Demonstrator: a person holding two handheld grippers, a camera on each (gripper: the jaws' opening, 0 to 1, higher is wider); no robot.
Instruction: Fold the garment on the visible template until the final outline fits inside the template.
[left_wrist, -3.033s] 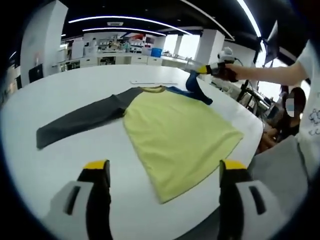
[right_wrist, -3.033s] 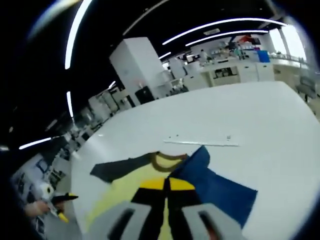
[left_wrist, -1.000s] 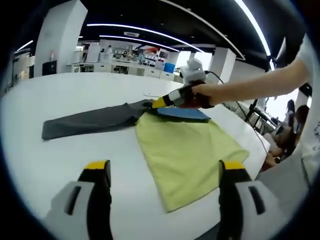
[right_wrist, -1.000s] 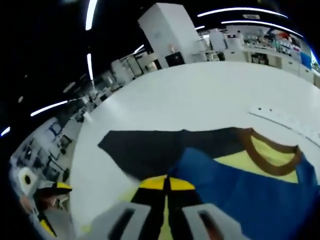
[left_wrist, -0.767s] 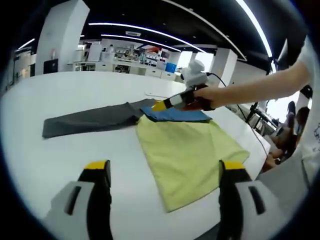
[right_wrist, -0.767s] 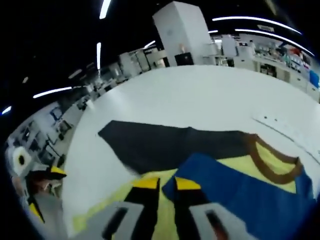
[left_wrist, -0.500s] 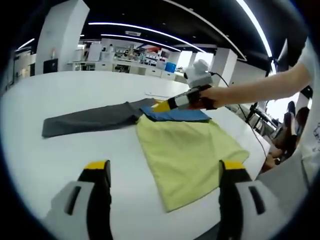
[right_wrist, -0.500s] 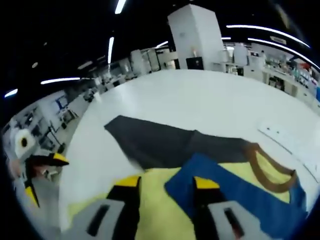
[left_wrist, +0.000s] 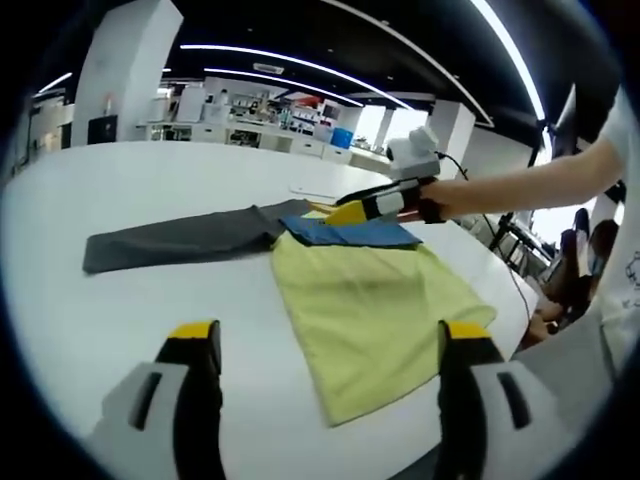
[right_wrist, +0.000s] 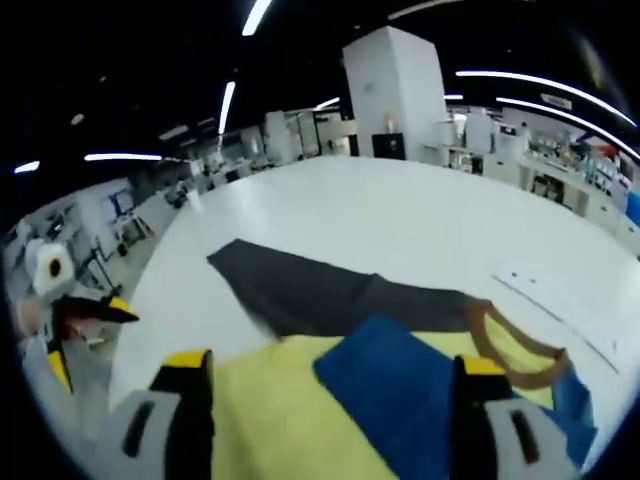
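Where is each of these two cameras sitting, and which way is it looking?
Left gripper view: rides the left gripper, low over the white table, facing the yellow shirt; the right gripper and an arm reach in.
Right gripper view: rides the right gripper, above the folded blue sleeve, facing the grey sleeve; the left gripper shows far left.
Shared: the shirt, both sleeves, the table.

Bright overhead strips, blurred fisheye edges

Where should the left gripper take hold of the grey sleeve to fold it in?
Grip the grey sleeve at its free cuff end, coming in low along the table from the outer side. It lies flat and stretched straight away from the yellow body, so the cuff likely gives the cleanest fold.
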